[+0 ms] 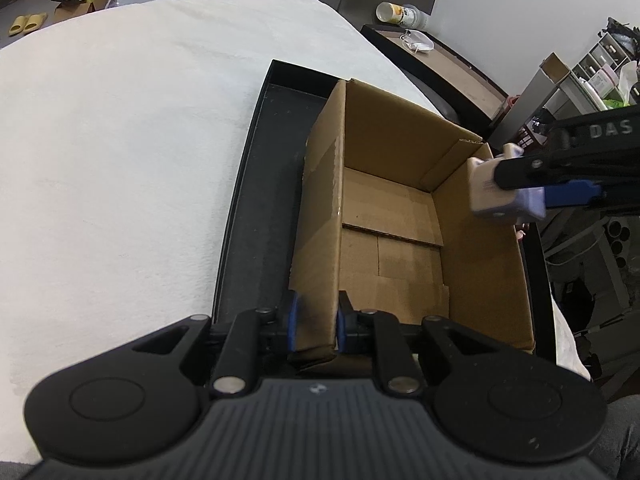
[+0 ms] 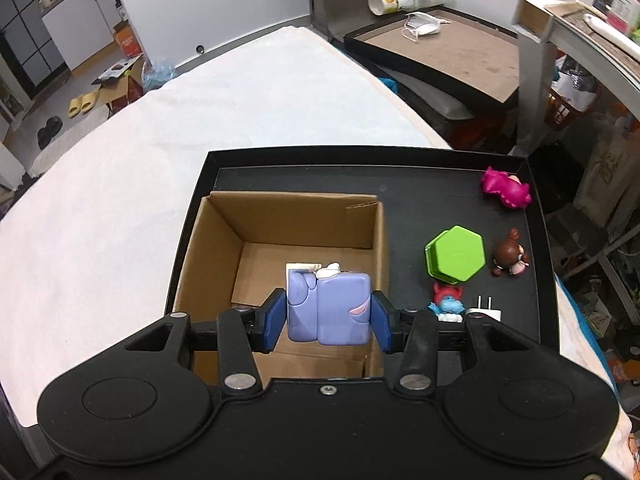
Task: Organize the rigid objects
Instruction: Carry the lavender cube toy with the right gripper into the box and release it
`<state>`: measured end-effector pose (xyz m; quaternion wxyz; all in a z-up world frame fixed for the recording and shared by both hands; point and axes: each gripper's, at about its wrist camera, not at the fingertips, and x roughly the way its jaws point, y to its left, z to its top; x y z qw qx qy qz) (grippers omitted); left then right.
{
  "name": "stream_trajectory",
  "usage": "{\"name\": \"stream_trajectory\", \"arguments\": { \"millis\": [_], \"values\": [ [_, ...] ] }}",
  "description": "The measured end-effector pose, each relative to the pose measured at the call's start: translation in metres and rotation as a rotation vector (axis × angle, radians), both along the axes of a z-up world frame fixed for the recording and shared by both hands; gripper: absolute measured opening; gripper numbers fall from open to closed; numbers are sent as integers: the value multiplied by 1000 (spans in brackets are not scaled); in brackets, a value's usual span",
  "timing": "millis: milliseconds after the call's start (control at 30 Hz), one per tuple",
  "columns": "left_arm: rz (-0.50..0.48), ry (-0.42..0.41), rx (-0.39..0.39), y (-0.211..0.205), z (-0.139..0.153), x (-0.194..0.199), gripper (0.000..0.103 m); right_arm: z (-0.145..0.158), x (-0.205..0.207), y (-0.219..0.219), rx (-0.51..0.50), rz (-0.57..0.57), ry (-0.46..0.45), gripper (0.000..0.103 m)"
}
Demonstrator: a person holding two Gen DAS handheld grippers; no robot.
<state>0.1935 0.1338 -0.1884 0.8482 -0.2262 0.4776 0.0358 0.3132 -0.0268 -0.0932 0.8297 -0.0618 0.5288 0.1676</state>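
- Steadily, the left gripper (image 1: 316, 322) closes its blue-padded fingers (image 1: 292, 320) on the near wall of the open brown cardboard box (image 2: 292, 216), apparently to brace the box while it is loaded.
- The right gripper (image 2: 328, 318) clamps a lavender blocky plastic toy (image 2: 328, 308) between its fingers, holding it over the box mouth, seemingly poised for release inside.
- The box sits in a shallow black tray (image 2: 400, 160) on a white cloth-covered surface (image 2: 200, 120), keeping sorted and unsorted pieces together.
- Five loose items wait on the tray: one magenta figurine (image 2: 506, 190) at 2 o'clock of the box, one green hexagonal case (image 2: 456, 256) at 3 o'clock, one brown-haired doll (image 2: 510, 258) beyond it, one blue-and-red figure (image 2: 446, 302) and one white plug adapter (image 2: 484, 312) at 4 o'clock.
- One box, one tray; the box floor, where it shows, looks bare.
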Motion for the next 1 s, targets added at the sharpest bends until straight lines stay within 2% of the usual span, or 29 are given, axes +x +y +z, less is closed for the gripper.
{"name": "stream_trajectory", "arguments": {
  "millis": [400,567,767,933,1000],
  "values": [
    [5,-2,-11,1,-1,0,18,-18,2,34,-16,54,14,44],
    [8,0,-17,2,-1,0,18,-14,4,45,20,84,-29,44],
    [14,6,-15,1,0,2,19,-2,6,41,82,90,-69,48],
    [18,12,-15,1,-1,1,19,-1,6,30,65,76,-47,49],
    [18,13,-12,0,0,1,19,-2,4,24,55,74,-43,55]
  ]
}}
